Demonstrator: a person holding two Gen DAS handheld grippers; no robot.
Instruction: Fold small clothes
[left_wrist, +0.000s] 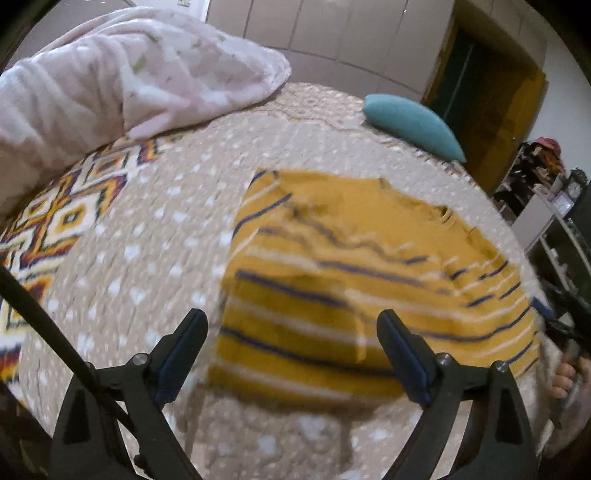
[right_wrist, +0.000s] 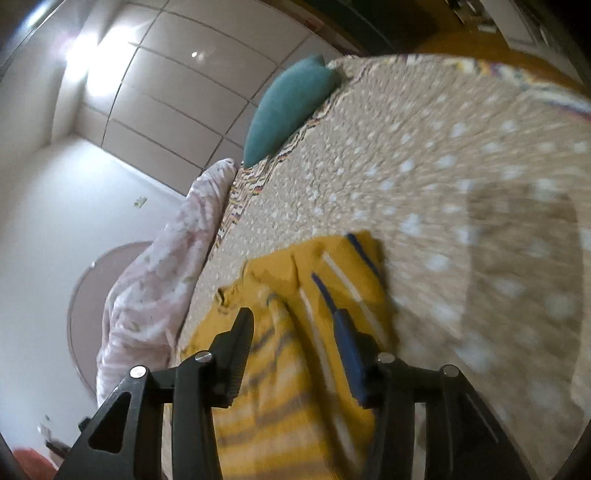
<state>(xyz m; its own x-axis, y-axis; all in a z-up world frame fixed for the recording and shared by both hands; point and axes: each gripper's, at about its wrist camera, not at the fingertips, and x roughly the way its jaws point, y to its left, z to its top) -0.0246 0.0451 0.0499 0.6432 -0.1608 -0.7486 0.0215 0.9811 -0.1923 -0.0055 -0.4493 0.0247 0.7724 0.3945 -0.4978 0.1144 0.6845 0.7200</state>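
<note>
A small mustard-yellow shirt (left_wrist: 369, 229) with white and navy stripes lies partly folded on the beige dotted bedspread (left_wrist: 147, 258). In the left wrist view my left gripper (left_wrist: 291, 315) hovers over the shirt's near edge, jaws wide open and nothing between them. In the right wrist view the shirt (right_wrist: 273, 266) runs under my right gripper (right_wrist: 293, 314). Its jaws stand apart, the cloth lies between and below them, and the pads do not press on it. A person's hand (left_wrist: 565, 380) shows at the right edge of the left wrist view.
A rumpled pink blanket (left_wrist: 129, 74) is heaped at the bed's far left, also seen as blanket (right_wrist: 159, 288). A teal pillow (left_wrist: 410, 123) lies at the far edge, pillow (right_wrist: 288, 107). A patterned cover (left_wrist: 55, 221) shows on the left. Cluttered shelves (left_wrist: 554, 206) stand beyond the bed.
</note>
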